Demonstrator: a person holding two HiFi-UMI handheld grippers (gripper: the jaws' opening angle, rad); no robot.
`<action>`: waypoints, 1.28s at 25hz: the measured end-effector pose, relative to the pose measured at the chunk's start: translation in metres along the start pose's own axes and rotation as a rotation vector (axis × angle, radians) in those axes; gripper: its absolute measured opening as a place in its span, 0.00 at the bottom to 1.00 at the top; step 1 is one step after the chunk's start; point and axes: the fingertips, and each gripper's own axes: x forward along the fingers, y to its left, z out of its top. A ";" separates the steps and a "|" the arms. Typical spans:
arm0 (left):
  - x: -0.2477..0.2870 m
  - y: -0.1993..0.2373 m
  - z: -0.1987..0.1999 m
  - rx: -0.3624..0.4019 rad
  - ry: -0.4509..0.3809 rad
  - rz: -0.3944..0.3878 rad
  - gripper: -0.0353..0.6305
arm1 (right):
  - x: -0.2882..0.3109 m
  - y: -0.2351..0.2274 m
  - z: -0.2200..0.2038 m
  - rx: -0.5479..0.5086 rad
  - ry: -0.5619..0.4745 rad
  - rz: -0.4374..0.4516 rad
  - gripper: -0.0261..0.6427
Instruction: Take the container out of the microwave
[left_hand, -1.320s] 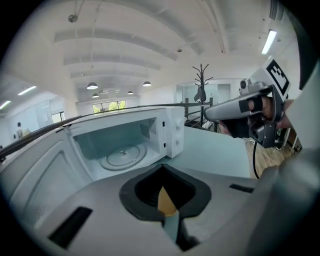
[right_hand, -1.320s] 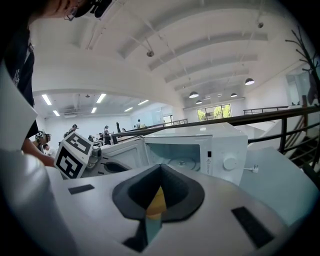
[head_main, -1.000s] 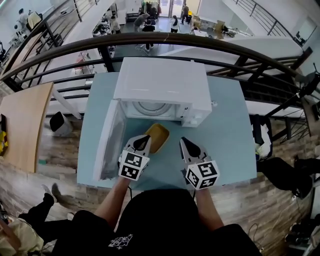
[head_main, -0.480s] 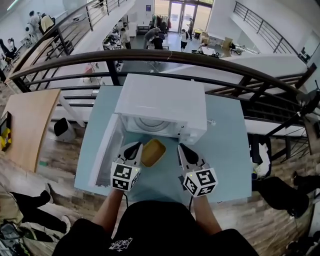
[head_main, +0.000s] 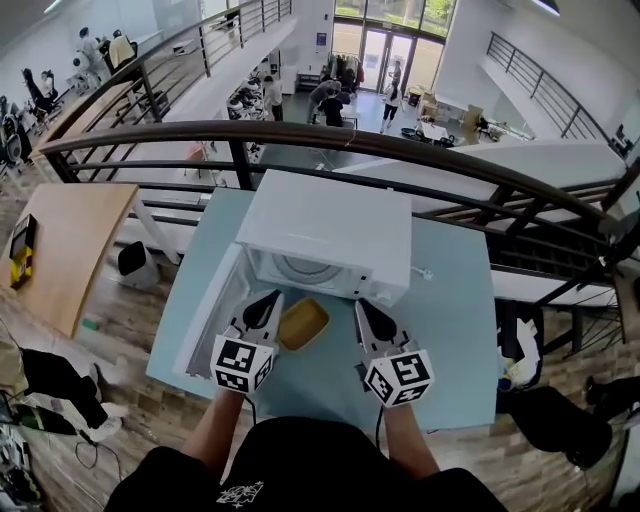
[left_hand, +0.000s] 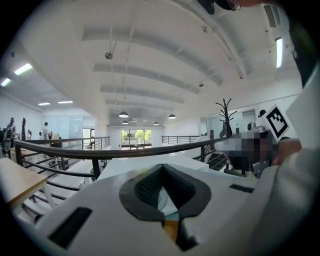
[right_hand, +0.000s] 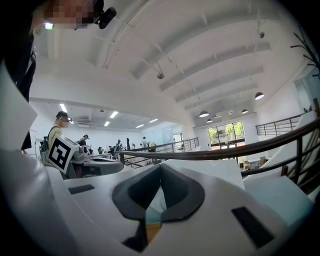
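The yellow container (head_main: 303, 323) is already out of the microwave (head_main: 330, 232). It sits on the blue-green table (head_main: 450, 330), just in front of the open cavity, and the door (head_main: 212, 310) hangs open on the left side. It lies between our two grippers.

Our left gripper (head_main: 267, 300) has its tip just beside the left edge of the container; from the head view we cannot tell if it touches. In the left gripper view its jaws meet at the tips and nothing is held between them. Our right gripper (head_main: 364, 306) is a little apart from the right edge, and its jaws are also closed on nothing. In both gripper views only a small strip of yellow shows low in the gap behind the tips.

The container looks like a shallow, rounded rectangular dish with low walls and no lid. We judge it to be light and stiff, probably plastic or glazed, so its surface can be slippery for the pads. We cannot see if something is inside. Because it comes from a microwave, it may be warm.

If we must move it more, we think the best hold is on the rim of one long wall, one pad inside and one outside, keeping it level.
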 end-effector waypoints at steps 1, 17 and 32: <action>-0.001 0.000 0.006 0.002 -0.013 0.006 0.06 | -0.001 0.000 0.003 0.000 -0.007 0.004 0.05; -0.018 -0.015 0.018 -0.026 -0.055 0.042 0.06 | -0.024 0.001 0.010 -0.013 -0.022 0.024 0.05; -0.023 -0.032 0.016 -0.023 -0.043 0.048 0.06 | -0.043 -0.001 0.005 -0.031 -0.005 0.026 0.05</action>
